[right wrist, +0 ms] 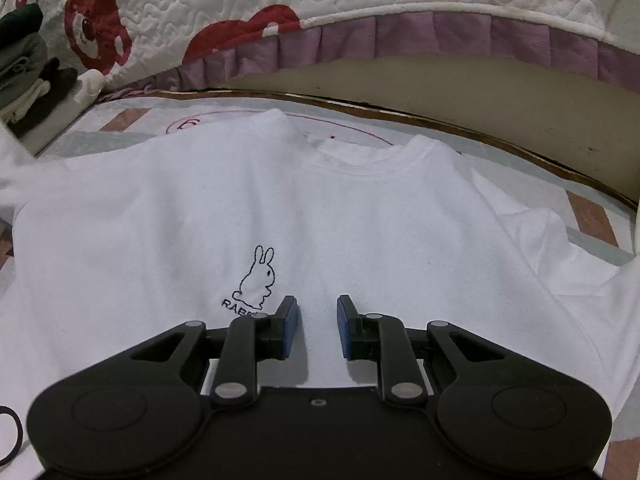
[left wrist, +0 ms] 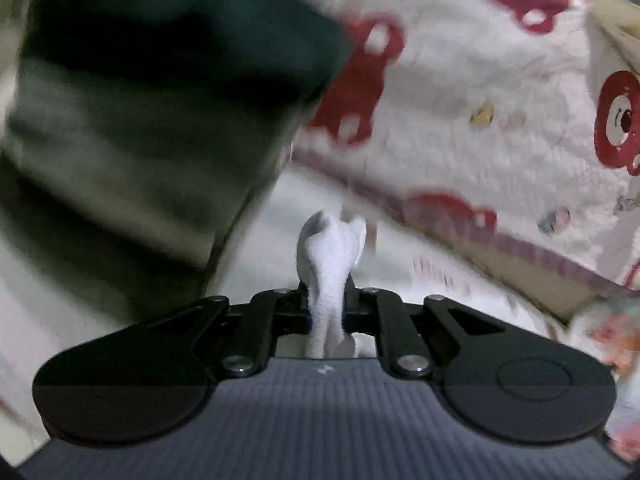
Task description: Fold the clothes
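One white T-shirt lies flat, collar away from the parted right gripper; left gripper pinches white fabric.

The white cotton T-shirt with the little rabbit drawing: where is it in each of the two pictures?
Left wrist view: only a bunched white fold, bottom centre, pinched in the left tool.
Right wrist view: the white cotton T-shirt lies spread across the middle, under the right tool.
Shared landmark: the white quilt with red bears.

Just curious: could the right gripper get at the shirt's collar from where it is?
Probably yes. The right gripper stands open over the white T-shirt, and only flat cloth lies between it and the collar.
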{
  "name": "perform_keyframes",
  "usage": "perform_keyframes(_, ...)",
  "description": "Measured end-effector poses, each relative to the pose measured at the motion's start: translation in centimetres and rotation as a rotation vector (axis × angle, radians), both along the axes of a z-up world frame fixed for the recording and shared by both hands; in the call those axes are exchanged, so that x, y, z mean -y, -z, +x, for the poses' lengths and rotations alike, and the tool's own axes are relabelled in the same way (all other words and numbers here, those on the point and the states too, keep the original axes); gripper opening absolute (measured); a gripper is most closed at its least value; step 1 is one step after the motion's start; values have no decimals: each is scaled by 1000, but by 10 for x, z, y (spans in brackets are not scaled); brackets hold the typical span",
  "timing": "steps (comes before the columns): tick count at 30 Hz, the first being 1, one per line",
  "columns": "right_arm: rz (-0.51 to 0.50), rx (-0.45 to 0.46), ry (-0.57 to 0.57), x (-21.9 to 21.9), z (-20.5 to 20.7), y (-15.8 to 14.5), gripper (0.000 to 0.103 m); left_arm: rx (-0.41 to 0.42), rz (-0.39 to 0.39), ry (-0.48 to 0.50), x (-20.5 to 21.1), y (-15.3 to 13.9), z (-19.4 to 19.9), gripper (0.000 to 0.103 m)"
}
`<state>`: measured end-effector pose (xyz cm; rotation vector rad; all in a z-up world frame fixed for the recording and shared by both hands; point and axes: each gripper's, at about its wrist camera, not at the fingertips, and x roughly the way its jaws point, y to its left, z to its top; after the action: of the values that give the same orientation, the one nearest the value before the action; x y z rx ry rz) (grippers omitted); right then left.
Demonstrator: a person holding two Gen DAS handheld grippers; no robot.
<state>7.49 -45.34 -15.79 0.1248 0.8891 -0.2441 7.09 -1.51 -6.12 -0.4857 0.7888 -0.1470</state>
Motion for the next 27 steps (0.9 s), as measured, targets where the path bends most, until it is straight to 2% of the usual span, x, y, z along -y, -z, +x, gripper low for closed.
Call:
perform_keyframes(4,-44,-4,-4,-6,1,0,26,-163,-125,-80,-41,41,-11,11)
perform_keyframes(9,-68,-26,6,-10,3,-2,30,-148,-461,-233,-93,68,-43,12)
perform_keyframes(10,-73,-25,9,-11,3,-2,32,-139,-512,-260,-102,71,-49,12)
perform_keyframes(11,-76,-23,16,-11,3,-1,32,-116,-509,-267,-108,67,-52,12)
perform_keyframes(13,-77,-22,32,-11,4,-1,35,-71,-434,-236,-109,55,-50,13)
perform_keyframes(15,-77,-24,45,-10,5,-1,36,-16,-276,-203,-103,39,-47,15)
perform_keyframes(17,-86,-31,46,-11,6,-1,36,39,-25,-188,-91,26,-46,22)
perform_keyframes(19,-94,-34,46,-13,6,-1,37,92,222,-172,-80,13,-45,22)
perform_keyframes(20,-97,-35,47,-13,6,-1,37,107,308,-171,-77,9,-46,22)
perform_keyframes(22,-102,-37,47,-14,7,-1,37,109,341,-173,-81,3,-49,22)
perform_keyframes(24,-101,-51,59,-14,9,-4,39,86,264,-131,-88,0,-53,23)
perform_keyframes(25,-99,-60,67,-14,11,-6,39,70,241,-83,-86,1,-53,28)
perform_keyframes(27,-92,-69,91,-15,13,-12,39,34,276,15,-68,9,-56,38)
